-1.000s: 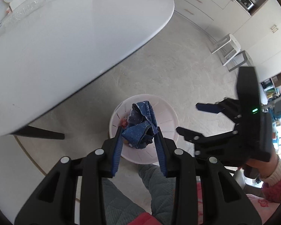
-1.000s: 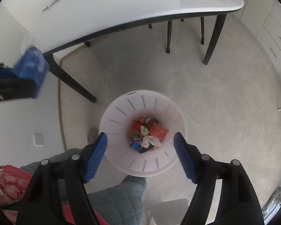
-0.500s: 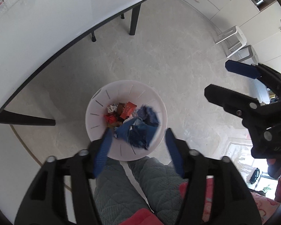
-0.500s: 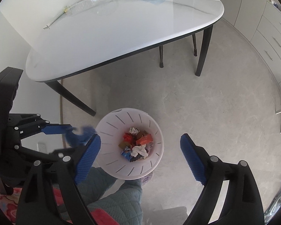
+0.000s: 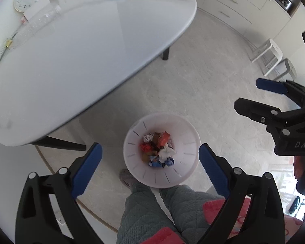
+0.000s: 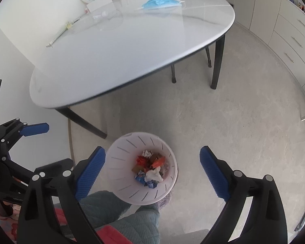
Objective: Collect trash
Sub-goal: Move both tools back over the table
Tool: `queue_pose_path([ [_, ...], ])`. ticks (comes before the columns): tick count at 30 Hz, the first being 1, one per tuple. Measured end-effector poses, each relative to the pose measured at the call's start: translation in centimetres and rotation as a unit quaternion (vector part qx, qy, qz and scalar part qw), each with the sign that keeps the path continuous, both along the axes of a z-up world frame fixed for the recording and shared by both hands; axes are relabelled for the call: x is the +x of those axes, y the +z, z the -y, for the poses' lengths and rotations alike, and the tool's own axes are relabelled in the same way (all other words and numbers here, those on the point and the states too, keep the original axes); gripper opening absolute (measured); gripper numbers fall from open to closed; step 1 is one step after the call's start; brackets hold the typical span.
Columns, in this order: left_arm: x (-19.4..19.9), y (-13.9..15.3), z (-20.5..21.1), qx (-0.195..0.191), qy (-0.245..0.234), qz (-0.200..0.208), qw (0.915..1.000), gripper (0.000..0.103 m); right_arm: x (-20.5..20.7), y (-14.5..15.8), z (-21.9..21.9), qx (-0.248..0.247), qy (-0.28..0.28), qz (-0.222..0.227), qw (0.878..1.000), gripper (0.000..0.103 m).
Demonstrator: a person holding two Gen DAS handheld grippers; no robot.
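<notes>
While both tools hang over the floor, I see my left gripper (image 5: 150, 168) with jaws that have just been opening, now spread wide with nothing between them, and my right gripper (image 6: 152, 170) likewise spread and empty. Below them stands the white bin (image 5: 190, 142), with crumpled trash (image 5: 157, 149) at its bottom. A blue face mask (image 6: 159, 1) lies on the white table (image 6: 122, 50).

Above the white bin (image 5: 190, 142) the air is free for my jaws. The table (image 6: 132, 46) edge overhangs just beyond the bin, its dark leg (image 6: 85, 124) beside it; the person's knees (image 5: 152, 207) crowd its near rim.
</notes>
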State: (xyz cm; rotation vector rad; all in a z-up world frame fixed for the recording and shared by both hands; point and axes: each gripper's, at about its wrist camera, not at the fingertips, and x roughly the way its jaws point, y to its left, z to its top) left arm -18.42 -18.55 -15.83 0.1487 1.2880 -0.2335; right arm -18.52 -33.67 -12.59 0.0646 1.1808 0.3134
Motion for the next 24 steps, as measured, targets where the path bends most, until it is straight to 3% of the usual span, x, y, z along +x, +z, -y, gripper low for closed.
queue_pose_path([
  [8,3.2,5.7,-3.3,-0.005,0.033,0.063,0.9975,0.095,2.7,5.0,-1.8,0.011,0.001,0.057,0.998,0.1],
  [15,7.8,8.2,-7.9,-0.022,0.033,0.096,0.9946,0.095,6.6,7.9,-6.4,0.0,-0.005,0.093,0.996,0.1],
  [20,12.9,9.2,-13.3,-0.041,0.004,0.108,0.9933,0.095,10.7,9.2,-10.9,-0.012,-0.047,0.112,0.993,0.1],
  [24,17.2,9.8,-17.8,-0.032,-0.047,0.114,0.9919,0.095,14.1,10.1,-14.7,-0.017,-0.101,0.122,0.987,0.1],
])
